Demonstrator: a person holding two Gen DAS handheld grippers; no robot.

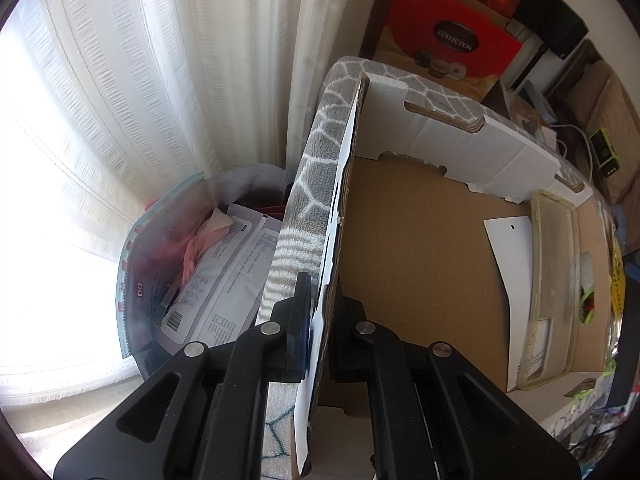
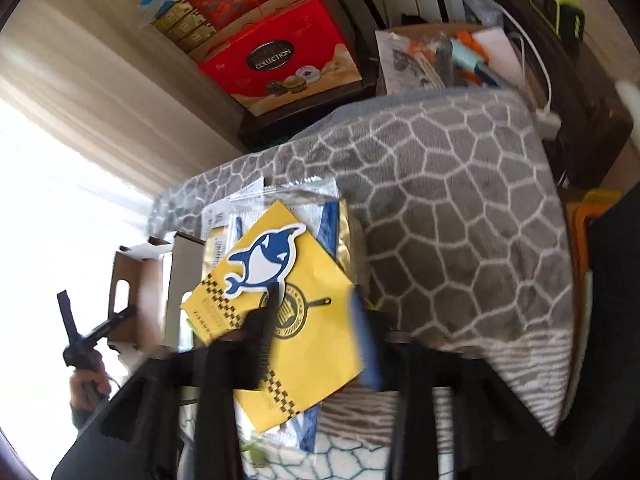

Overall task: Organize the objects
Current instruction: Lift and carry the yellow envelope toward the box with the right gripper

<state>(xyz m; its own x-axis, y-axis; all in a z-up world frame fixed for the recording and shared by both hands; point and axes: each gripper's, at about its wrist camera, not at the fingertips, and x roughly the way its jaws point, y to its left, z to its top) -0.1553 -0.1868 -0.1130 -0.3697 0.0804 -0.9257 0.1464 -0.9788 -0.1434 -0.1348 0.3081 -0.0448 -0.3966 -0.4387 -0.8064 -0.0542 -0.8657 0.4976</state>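
Observation:
My left gripper (image 1: 320,312) is shut on the side wall (image 1: 338,216) of an open cardboard box; its brown floor (image 1: 416,248) fills the middle of the left wrist view. A clear phone case (image 1: 554,280) and a white card (image 1: 510,264) lie inside at the right. In the right wrist view the same box (image 2: 132,276) stands at the left with my left gripper (image 2: 76,340) on it. My right gripper (image 2: 316,316) is open over a yellow envelope (image 2: 296,320) with a blue whale sticker (image 2: 264,258), lying on plastic packets (image 2: 280,196).
A grey blanket with white net pattern (image 2: 460,216) covers the surface. A bag of packets and pink cloth (image 1: 200,264) sits by the white curtain (image 1: 120,100). Red gift boxes (image 2: 276,48) stand behind. A tray of pens (image 2: 452,56) and a green device (image 2: 556,4) lie at the back right.

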